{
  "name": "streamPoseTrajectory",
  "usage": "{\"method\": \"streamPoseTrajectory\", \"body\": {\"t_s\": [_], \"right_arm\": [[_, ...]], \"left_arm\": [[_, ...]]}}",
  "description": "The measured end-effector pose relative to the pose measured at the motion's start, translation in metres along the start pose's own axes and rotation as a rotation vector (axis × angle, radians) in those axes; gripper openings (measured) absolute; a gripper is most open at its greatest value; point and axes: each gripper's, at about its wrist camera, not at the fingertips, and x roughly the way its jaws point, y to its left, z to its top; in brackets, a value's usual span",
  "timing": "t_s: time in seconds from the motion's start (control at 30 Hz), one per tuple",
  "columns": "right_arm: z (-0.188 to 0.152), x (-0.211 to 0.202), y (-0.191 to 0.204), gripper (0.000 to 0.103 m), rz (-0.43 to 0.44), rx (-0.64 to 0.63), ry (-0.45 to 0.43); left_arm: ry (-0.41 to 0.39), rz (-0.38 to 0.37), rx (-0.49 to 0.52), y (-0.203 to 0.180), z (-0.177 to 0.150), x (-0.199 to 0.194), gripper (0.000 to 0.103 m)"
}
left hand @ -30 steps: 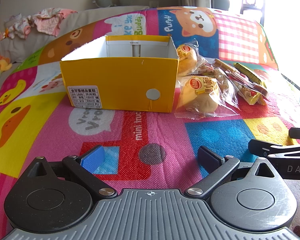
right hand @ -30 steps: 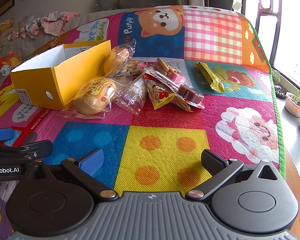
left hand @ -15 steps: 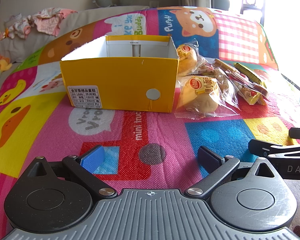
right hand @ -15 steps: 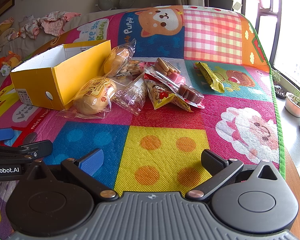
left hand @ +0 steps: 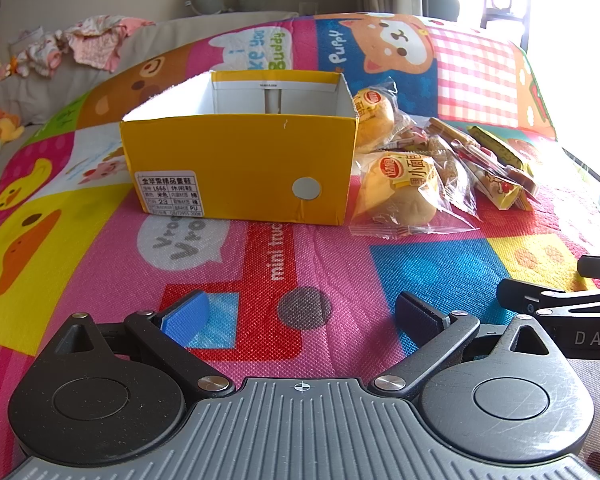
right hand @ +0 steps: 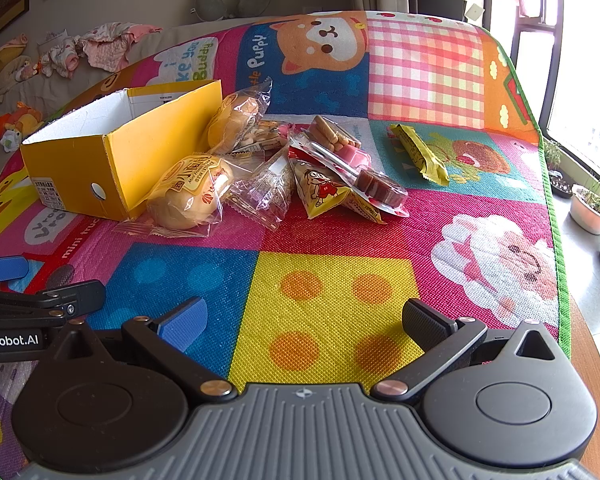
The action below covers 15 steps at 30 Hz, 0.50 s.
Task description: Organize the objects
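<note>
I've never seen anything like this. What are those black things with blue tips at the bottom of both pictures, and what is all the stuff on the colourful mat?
Those are two hand-held grippers, one in each of a person's hands; there is no robot arm. Each picture comes from a camera on one gripper, looking forward along its two fingers. One view shows the left gripper, the other the right gripper. Both are open and hold nothing.

On the cartoon play mat stands an open yellow box; what can be seen of its inside looks empty. Beside it lies a pile of wrapped snacks: two bagged buns, a biscuit-stick pack, and, lying apart, a yellow bar. The snacks presumably go into the box.
</note>
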Motion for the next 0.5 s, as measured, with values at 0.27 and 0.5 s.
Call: {"method": "streamPoseTrajectory", "body": {"t_s": [0.27,0.5], "right_arm": [[0.0002,0.0001,-0.0001,0.103,0.000,0.000,0.000],[0.0003,0.0000,-0.0002,0.103,0.000,0.000,0.000]], "left_arm": [[0.000,0.001,0.001,-0.0002,0.0002,0.0006,0.102],[0.000,0.001,0.001,-0.0002,0.0002,0.0007,0.102]]}}
